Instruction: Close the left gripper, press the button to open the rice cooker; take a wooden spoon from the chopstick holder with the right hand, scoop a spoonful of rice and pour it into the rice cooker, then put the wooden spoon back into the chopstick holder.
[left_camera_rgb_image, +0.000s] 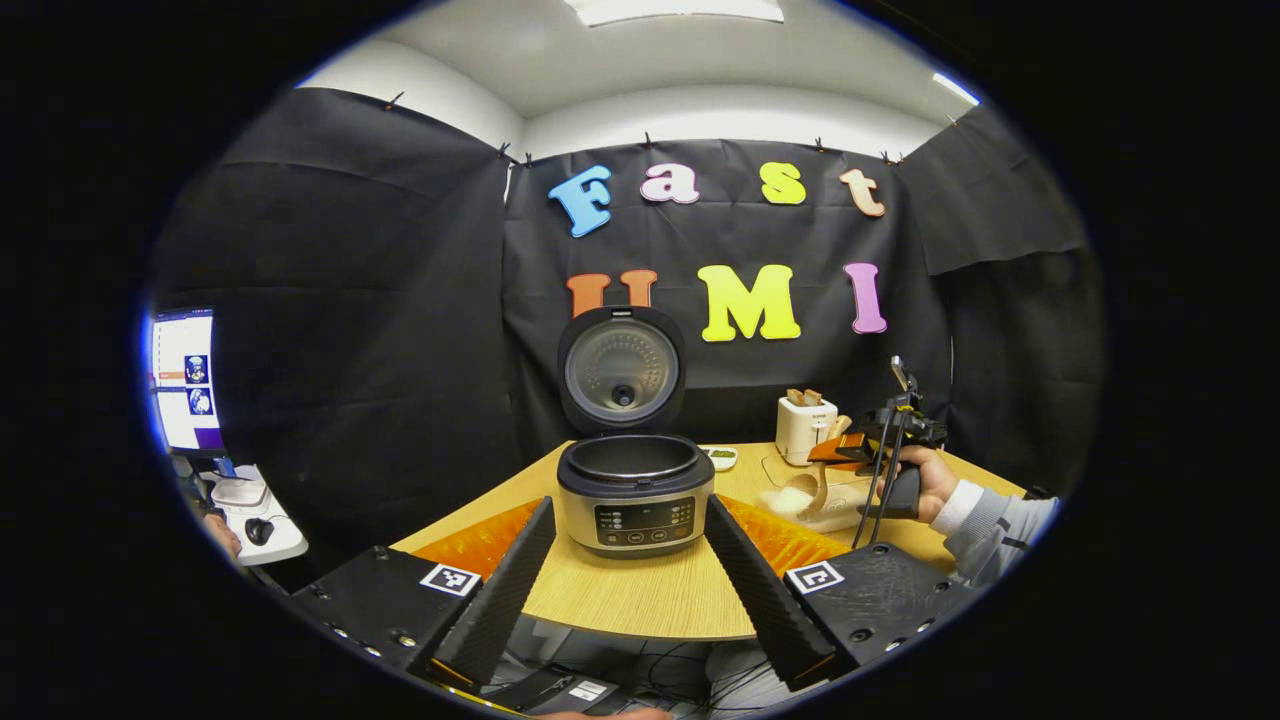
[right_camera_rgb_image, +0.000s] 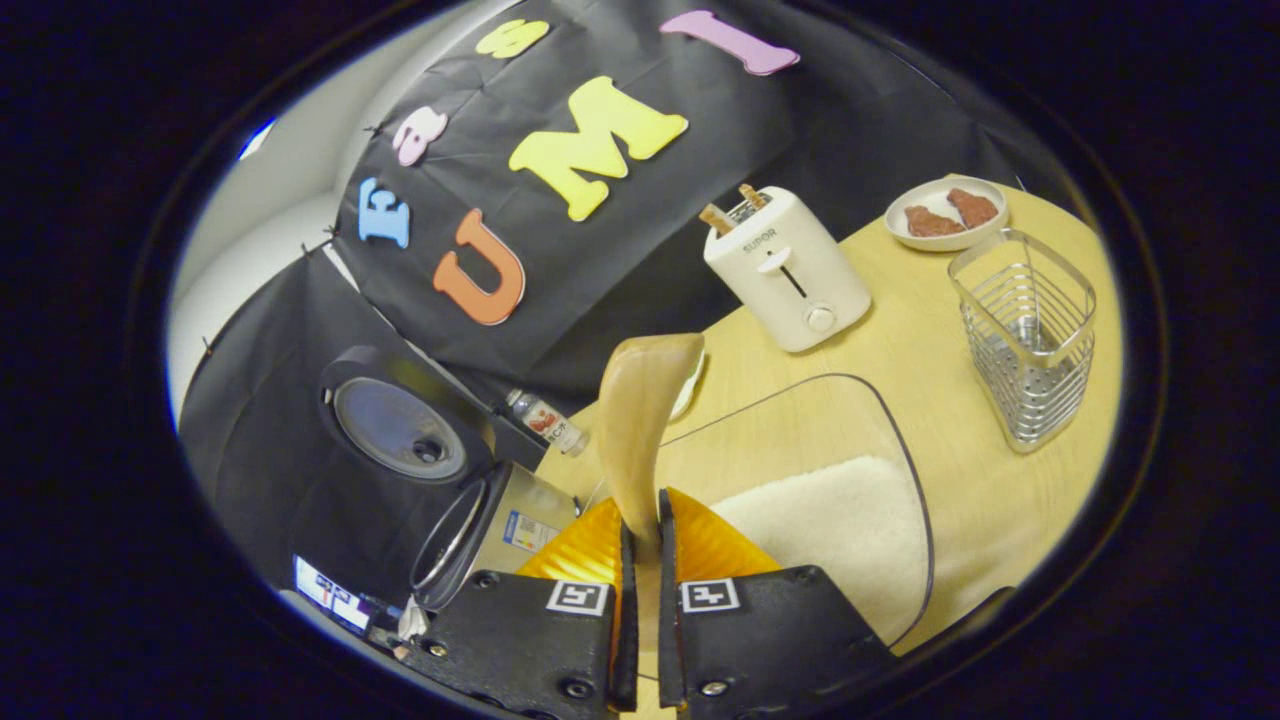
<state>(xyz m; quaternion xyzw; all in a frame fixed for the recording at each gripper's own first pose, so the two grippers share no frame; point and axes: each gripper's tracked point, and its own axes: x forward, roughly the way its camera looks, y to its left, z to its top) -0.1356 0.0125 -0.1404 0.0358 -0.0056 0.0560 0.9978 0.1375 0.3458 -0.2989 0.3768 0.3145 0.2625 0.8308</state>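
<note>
- Wooden spoon (right_camera_rgb_image: 640, 420) pinched by the right gripper (right_camera_rgb_image: 640, 530) above the rice (right_camera_rgb_image: 830, 520).
- Left gripper (left_camera_rgb_image: 630, 540) spread wide, facing the rice cooker (left_camera_rgb_image: 632, 490), lid up, on the surface (left_camera_rgb_image: 640, 600).

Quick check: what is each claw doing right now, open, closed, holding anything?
Left claw: open, holding nothing.
Right claw: closed on the wooden spoon.

1. White toaster (right_camera_rgb_image: 788, 270) standing on the wooden bench (right_camera_rgb_image: 930, 370), slices in its slots.
2. Small plate (right_camera_rgb_image: 945, 214) holding brown pieces, behind the toaster.
3. Small bottle (right_camera_rgb_image: 545, 420) lying near the bench edge.
4. Monitor (left_camera_rgb_image: 185, 380) at far left.
</note>
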